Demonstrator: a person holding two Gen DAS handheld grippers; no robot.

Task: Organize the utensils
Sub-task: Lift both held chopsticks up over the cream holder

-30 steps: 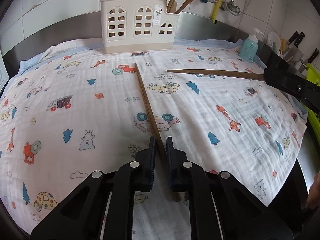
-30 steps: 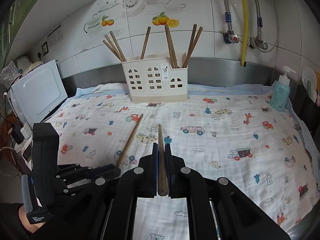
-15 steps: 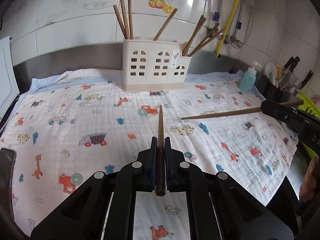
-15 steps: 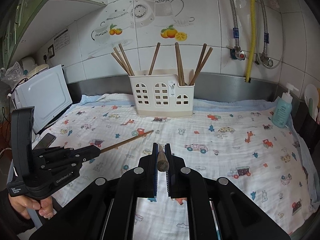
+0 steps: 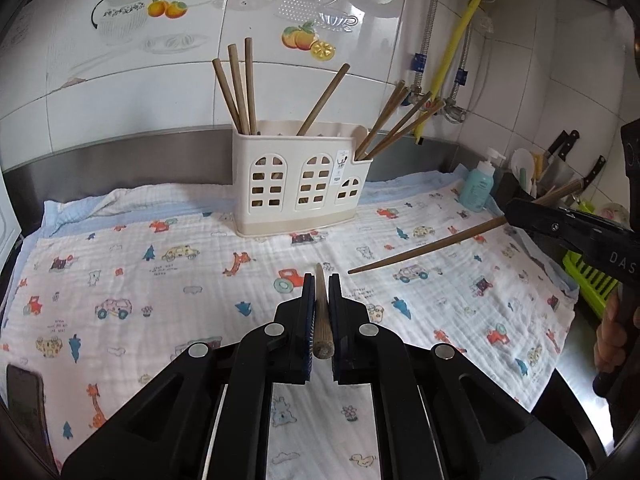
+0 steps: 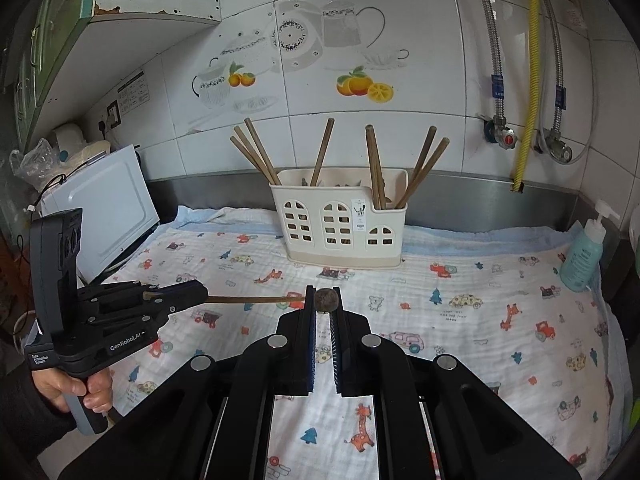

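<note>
Because each long, thin, brown wooden chopstick is light, stiff and smooth, I judge that it will swivel in a pinch if gripped far from its thick end, so hold near the butt looks right to me. My left gripper is pinching one such chopstick, its jaws pressed together on the shaft close to the blunt end, which faces my camera; the tapered tip pokes out past the pads toward twelve o'clock, clear of the cartoon-printed white muslin cloth. My right gripper likewise pinches a second wooden chopstick right at the jaw tips, and I see only its round butt end on from that camera. From the left wrist view that second stick slants in from three o'clock, tip near the middle of the cloth. The cream plastic utensil holder with arched window cut-outs stands at twelve o'clock at the back of the cloth, well apart from both tips, with other chopsticks already leaning in its compartments. Which compartment suits these I cannot tell.
</note>
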